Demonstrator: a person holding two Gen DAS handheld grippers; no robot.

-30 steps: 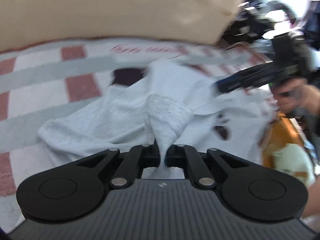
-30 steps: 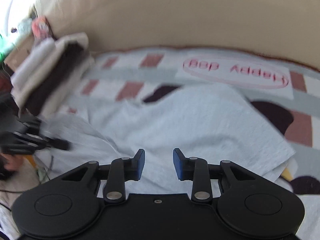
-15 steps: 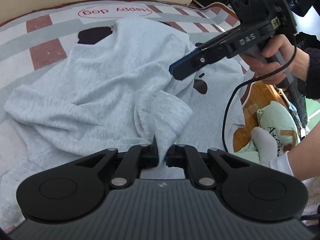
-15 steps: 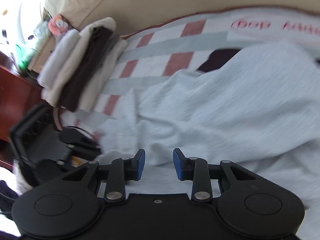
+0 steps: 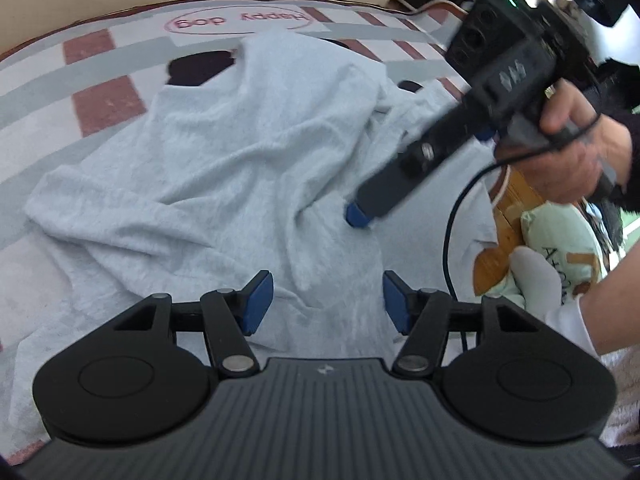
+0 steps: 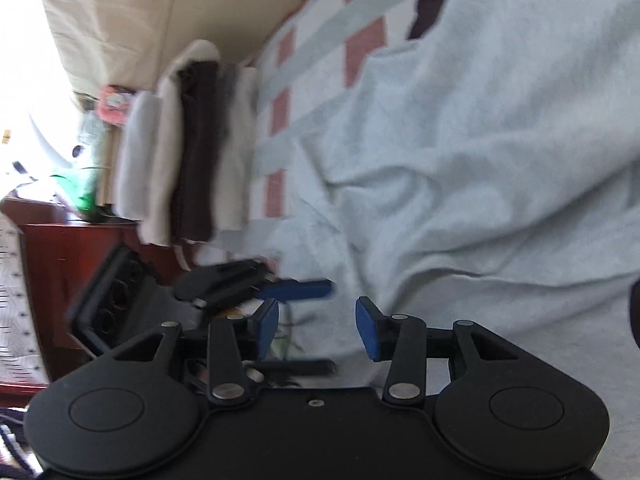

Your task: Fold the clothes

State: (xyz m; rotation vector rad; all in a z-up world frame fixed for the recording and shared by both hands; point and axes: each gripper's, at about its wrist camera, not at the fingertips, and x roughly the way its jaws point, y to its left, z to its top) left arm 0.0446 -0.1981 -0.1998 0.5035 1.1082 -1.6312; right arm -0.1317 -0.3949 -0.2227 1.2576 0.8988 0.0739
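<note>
A light grey garment (image 5: 224, 152) lies rumpled on the checked bed cover (image 5: 104, 96). My left gripper (image 5: 328, 300) hovers over the garment's near edge. Its jaws are opening, and cloth lies under the gap without being pinched. In the same view a hand holds my right gripper (image 5: 360, 210) low over the garment's right part. In the right wrist view the right gripper (image 6: 318, 320) is tilted over the grey garment (image 6: 480, 160). Its jaws are opening with nothing between the pads. The left gripper's blue fingers (image 6: 296, 290) show just beyond it.
A stack of folded clothes (image 6: 192, 152) sits on the bed cover by the beige headboard (image 6: 120, 20). A dark wooden nightstand (image 6: 52, 272) stands past the bed's side. A pale green printed bag (image 5: 560, 240) rests off the bed's wooden edge (image 5: 504, 248).
The left gripper let go of the grey fold it pinched and now stands wide. The right gripper rolled, sank toward the garment near the left gripper, and widened a little.
</note>
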